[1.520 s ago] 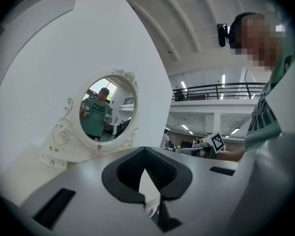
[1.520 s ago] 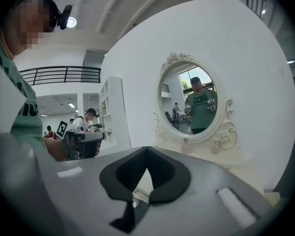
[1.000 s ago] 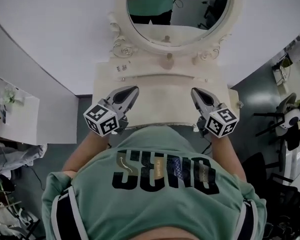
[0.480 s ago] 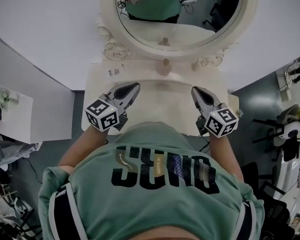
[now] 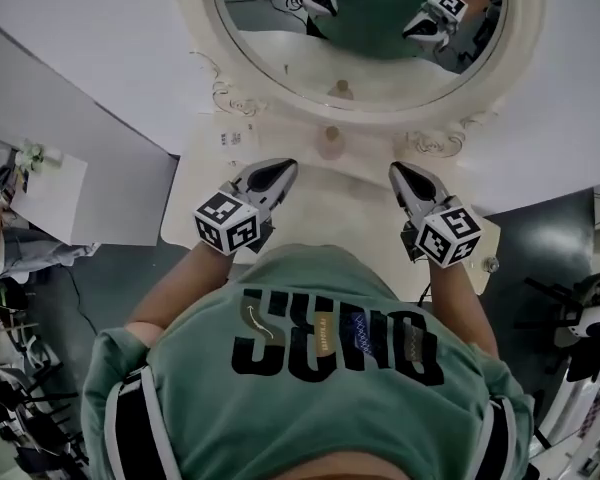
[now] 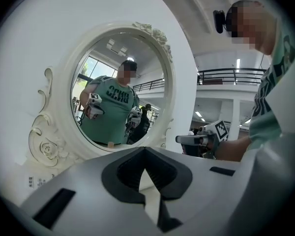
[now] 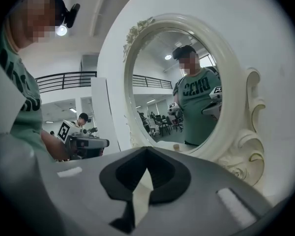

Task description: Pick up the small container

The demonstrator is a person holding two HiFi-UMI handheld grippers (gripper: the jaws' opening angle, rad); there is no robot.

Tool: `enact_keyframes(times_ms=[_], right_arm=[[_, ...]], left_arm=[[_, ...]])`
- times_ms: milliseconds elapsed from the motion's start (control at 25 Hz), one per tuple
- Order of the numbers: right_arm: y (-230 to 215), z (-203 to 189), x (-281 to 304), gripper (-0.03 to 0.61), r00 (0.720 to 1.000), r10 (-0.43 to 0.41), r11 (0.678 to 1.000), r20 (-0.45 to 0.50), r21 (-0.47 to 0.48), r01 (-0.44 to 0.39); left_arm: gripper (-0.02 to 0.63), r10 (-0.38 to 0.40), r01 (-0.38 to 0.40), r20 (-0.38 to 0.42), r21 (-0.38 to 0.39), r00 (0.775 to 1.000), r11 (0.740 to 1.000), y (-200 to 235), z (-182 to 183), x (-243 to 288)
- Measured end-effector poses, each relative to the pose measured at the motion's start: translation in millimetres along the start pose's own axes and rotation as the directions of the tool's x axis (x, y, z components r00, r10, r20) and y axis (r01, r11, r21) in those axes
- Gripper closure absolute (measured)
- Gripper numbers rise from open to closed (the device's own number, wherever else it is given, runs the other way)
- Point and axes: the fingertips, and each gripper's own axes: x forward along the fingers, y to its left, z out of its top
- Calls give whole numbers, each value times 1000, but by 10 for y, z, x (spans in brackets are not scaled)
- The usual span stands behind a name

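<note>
The small container (image 5: 331, 143), a pale little jar, stands on the cream dressing table (image 5: 350, 213) at the foot of the oval mirror (image 5: 365, 28). In the head view it lies between and beyond my two grippers. My left gripper (image 5: 276, 174) hovers over the tabletop to its near left, jaws shut and empty. My right gripper (image 5: 404, 176) hovers to its near right, also shut and empty. Each gripper view shows its own closed jaw tips, left (image 6: 146, 154) and right (image 7: 146, 154), pointing at the mirror. The jar itself is hidden behind the gripper bodies there.
The mirror's carved cream frame (image 5: 228, 96) rises right behind the jar. A printed sticker (image 5: 235, 138) lies on the table's back left corner. A white side table (image 5: 50, 193) stands to the left, and chairs and equipment (image 5: 585, 333) to the right on the dark floor.
Both grippers have moved forward over the tabletop toward the mirror and the jar. Their reflections now show larger in the glass. Both jaws stayed shut.
</note>
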Motion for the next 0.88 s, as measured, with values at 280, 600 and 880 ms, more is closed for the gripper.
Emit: enact_keyframes(times_ms=[280,600,880], right_arm=[[16,-7,263,569,999,-49,999,21,-8,50],[72,-182,371,569,996,-90,996,-9,21,90],[-23,-360,468,569,996,-86,994,-24,59,87]], left_arm=[[615,-50,51,-43,8,998,999,258,-78,109],[577,-104,107,-101,18,989,994,523,-233,393],[423,-123,141,-171,97,978,985,583,-447,744]])
